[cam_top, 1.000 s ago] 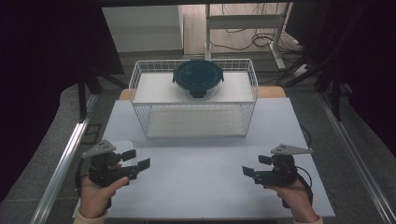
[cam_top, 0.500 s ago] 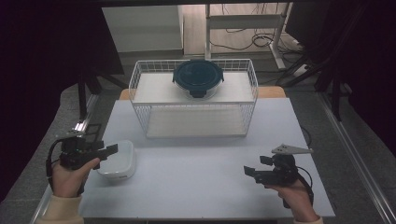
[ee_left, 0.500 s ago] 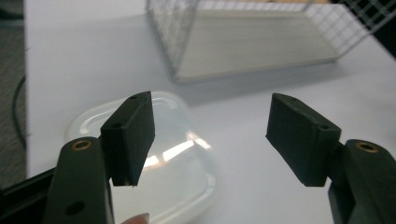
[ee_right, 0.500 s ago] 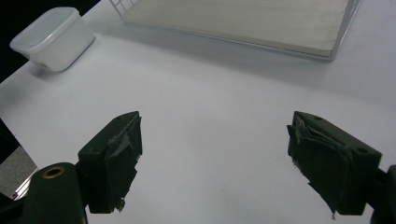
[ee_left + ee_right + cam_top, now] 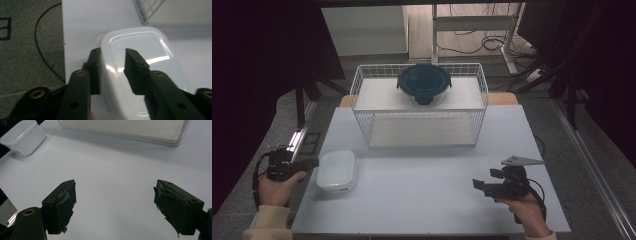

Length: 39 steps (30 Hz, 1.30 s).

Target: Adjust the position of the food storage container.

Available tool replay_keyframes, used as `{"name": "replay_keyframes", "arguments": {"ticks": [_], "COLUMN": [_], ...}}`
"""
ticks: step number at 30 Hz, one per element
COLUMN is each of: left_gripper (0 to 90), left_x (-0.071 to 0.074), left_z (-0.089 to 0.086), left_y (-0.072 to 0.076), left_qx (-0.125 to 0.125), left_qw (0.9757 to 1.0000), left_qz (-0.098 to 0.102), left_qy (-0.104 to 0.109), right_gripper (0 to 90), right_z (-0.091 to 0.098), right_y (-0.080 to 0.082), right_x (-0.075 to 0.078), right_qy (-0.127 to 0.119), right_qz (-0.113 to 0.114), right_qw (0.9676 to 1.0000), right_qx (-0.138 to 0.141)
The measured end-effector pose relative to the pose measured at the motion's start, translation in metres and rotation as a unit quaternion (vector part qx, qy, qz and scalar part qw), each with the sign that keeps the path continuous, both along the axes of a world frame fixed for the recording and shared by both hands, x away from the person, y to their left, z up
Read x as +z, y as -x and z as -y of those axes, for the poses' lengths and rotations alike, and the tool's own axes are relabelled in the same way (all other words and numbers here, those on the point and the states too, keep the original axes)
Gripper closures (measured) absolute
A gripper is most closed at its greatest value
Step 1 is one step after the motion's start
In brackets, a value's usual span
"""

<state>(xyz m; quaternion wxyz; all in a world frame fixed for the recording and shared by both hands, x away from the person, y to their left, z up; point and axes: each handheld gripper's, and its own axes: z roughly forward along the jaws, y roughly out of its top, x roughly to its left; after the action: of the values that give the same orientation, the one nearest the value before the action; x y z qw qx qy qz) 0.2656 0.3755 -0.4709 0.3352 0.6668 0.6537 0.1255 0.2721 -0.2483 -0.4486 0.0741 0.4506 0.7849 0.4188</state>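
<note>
A white lidded container (image 5: 337,171) lies on the left of the white table (image 5: 427,205). It also appears in the left gripper view (image 5: 150,47) and in the right gripper view (image 5: 23,136). My left gripper (image 5: 314,162) is at the container's left edge. In its own view the left gripper (image 5: 112,65) has just been closing its jaws to a narrow gap. One jaw runs along the container's left side and the other sits over the lid, with the rim between them and no clear squeeze. My right gripper (image 5: 482,185), seen closer in its own view (image 5: 115,205), stands open over bare table.
A white wire basket (image 5: 362,100) stands at the back middle, with a dark round lidded container (image 5: 424,84) on its upper shelf. The left gripper view catches the basket's corner (image 5: 147,10). Grey floor and a black cable (image 5: 40,45) lie past the table's left edge.
A white container now lies at the table's left, where none lay a second ago. My left hand has swung out to the table's left edge and sunk beside it, jaws narrower. The right hand kept still.
</note>
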Motion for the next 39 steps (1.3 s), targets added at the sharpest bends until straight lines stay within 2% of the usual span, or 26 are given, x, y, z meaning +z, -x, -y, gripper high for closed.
{"name": "replay_keyframes", "arguments": {"ticks": [3, 6, 10, 13, 21, 30, 34, 39], "left_gripper": [82.6, 88.6, 90.0, 90.0, 90.0, 90.0, 90.0, 90.0], "left_x": [-0.008, -0.018, -0.028, -0.030, -0.039, -0.041, -0.040, -0.037], "left_z": [-0.008, -0.011, -0.010, -0.011, -0.008, 0.000, 0.010, 0.024], "left_y": [0.000, 0.000, -0.005, -0.010, -0.020, -0.023, -0.025, -0.027], "left_qx": [0.002, -0.001, -0.011, -0.016, -0.033, -0.046, -0.062, -0.075], "left_qw": [0.9999, 0.9995, 0.9988, 0.9990, 0.9975, 0.9971, 0.9963, 0.9957], "left_qz": [-0.013, -0.029, -0.046, -0.042, -0.062, -0.058, -0.057, -0.051], "left_qy": [0.004, 0.009, 0.012, 0.004, 0.008, 0.017, 0.022, 0.015], "right_gripper": [17.9, 17.9, 17.9, 18.0, 17.9, 18.0, 17.9, 17.9], "right_z": [0.001, 0.000, 0.000, 0.000, 0.000, 0.000, 0.000, -0.002], "right_y": [0.000, 0.000, 0.000, -0.001, -0.002, -0.002, -0.001, 0.000], "right_x": [-0.001, -0.001, -0.002, -0.003, -0.005, -0.006, -0.005, -0.004], "right_qy": [-0.001, -0.006, -0.002, 0.000, 0.001, 0.005, 0.006, 0.005], "right_qz": [-0.001, -0.003, -0.003, -0.006, -0.006, -0.005, -0.005, -0.005], "right_qw": [1.0000, 1.0000, 1.0000, 1.0000, 1.0000, 1.0000, 1.0000, 1.0000], "right_qx": [-0.004, -0.001, -0.002, -0.002, -0.006, -0.007, -0.005, -0.003]}}
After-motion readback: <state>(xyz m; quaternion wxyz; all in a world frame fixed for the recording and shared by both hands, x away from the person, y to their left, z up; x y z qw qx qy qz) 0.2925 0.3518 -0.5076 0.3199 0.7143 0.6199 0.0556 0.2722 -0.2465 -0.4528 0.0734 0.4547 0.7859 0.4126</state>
